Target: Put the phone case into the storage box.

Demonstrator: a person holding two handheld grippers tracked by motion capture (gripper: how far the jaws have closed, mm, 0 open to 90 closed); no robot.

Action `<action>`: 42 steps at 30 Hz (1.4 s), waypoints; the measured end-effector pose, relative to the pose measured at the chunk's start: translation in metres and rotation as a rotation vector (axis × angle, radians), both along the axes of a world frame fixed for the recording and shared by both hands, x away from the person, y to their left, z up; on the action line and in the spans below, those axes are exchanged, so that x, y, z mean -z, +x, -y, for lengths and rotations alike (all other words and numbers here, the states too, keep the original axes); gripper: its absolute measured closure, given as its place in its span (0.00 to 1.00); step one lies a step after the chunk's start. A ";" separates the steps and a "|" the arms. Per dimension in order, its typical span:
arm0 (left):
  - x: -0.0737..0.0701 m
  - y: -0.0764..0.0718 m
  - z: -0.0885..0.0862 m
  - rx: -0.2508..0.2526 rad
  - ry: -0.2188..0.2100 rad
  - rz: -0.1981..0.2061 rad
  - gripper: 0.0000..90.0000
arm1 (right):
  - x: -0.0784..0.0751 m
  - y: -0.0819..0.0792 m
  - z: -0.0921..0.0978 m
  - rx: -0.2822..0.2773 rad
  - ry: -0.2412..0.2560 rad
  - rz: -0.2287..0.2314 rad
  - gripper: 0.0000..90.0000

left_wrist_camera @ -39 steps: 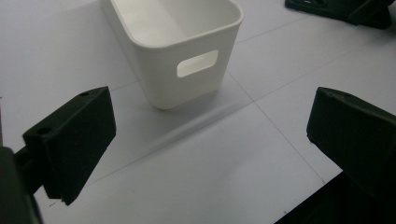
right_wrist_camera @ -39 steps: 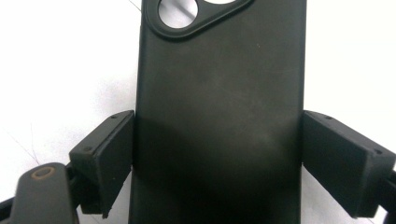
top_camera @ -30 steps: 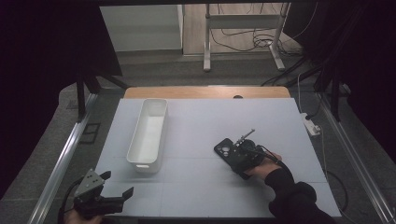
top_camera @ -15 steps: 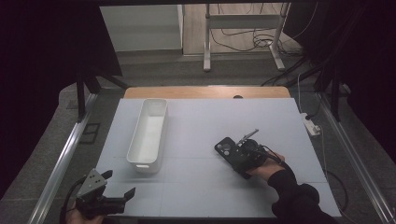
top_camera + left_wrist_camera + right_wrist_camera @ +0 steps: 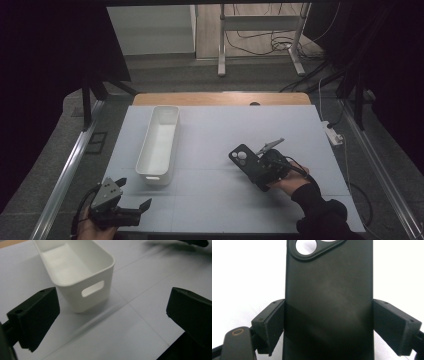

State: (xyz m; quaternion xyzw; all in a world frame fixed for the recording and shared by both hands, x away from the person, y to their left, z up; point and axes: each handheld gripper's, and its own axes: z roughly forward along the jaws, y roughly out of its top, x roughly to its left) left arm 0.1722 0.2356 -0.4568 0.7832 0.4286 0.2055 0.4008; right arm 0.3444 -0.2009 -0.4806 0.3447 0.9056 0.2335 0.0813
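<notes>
The black phone case is being gripped between the right gripper's fingers, not yet being carried to the white bin, while the left gripper is being held wide open and empty.

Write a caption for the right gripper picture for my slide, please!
The right claw clamps a black phone case by its long edges above the white table.
</notes>
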 end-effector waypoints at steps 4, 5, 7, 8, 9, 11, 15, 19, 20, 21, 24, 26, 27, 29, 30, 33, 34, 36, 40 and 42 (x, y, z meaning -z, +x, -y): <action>-0.004 0.006 0.007 0.012 -0.041 0.001 0.00 | -0.005 -0.004 0.002 -0.019 0.027 0.019 0.17; -0.005 0.007 0.008 0.023 -0.042 0.004 0.00 | -0.007 -0.005 0.003 -0.023 0.034 0.022 0.17; -0.006 0.009 0.012 0.052 -0.050 0.013 0.00 | -0.009 -0.007 0.003 -0.033 0.049 0.029 0.17; -0.006 0.011 0.013 0.069 -0.063 0.013 0.00 | -0.010 -0.008 0.004 -0.039 0.054 0.035 0.17; -0.007 0.012 0.015 0.082 -0.069 0.010 0.00 | -0.011 -0.009 0.004 -0.036 0.059 0.035 0.17; -0.007 0.016 0.019 0.113 -0.073 0.003 0.00 | -0.014 -0.011 0.006 -0.037 0.073 0.038 0.17; -0.009 0.023 0.027 0.166 -0.071 0.001 0.00 | -0.018 -0.015 0.009 -0.051 0.102 0.048 0.17; -0.011 0.030 0.035 0.215 -0.086 -0.005 0.00 | -0.020 -0.020 0.014 -0.061 0.119 0.048 0.17; -0.011 0.031 0.036 0.224 -0.089 -0.004 0.00 | -0.021 -0.022 0.015 -0.062 0.122 0.049 0.17; -0.011 0.033 0.037 0.232 -0.089 -0.004 0.00 | -0.021 -0.022 0.016 -0.064 0.127 0.051 0.17; -0.012 0.038 0.041 0.252 -0.095 0.000 0.00 | -0.024 -0.026 0.019 -0.069 0.142 0.056 0.17; -0.013 0.041 0.044 0.264 -0.105 0.000 0.00 | -0.026 -0.028 0.021 -0.070 0.156 0.058 0.17; -0.013 0.043 0.045 0.274 -0.108 0.001 0.00 | -0.026 -0.029 0.022 -0.070 0.167 0.060 0.16; -0.014 0.047 0.048 0.286 -0.110 0.001 0.00 | -0.028 -0.031 0.024 -0.073 0.185 0.061 0.16; -0.014 0.048 0.049 0.294 -0.113 0.002 0.00 | -0.029 -0.032 0.025 -0.075 0.190 0.063 0.16; -0.015 0.052 0.053 0.311 -0.121 0.007 0.00 | -0.031 -0.035 0.027 -0.085 0.204 0.064 0.16; -0.015 0.053 0.054 0.316 -0.123 0.010 0.00 | -0.031 -0.035 0.027 -0.091 0.209 0.067 0.16; -0.017 0.056 0.058 0.331 -0.133 0.012 0.00 | -0.032 -0.037 0.028 -0.096 0.215 0.069 0.16; -0.017 0.061 0.063 0.346 -0.143 0.011 0.00 | -0.033 -0.039 0.030 -0.093 0.218 0.072 0.16; -0.017 0.065 0.066 0.354 -0.142 0.009 0.00 | -0.034 -0.040 0.031 -0.098 0.226 0.071 0.16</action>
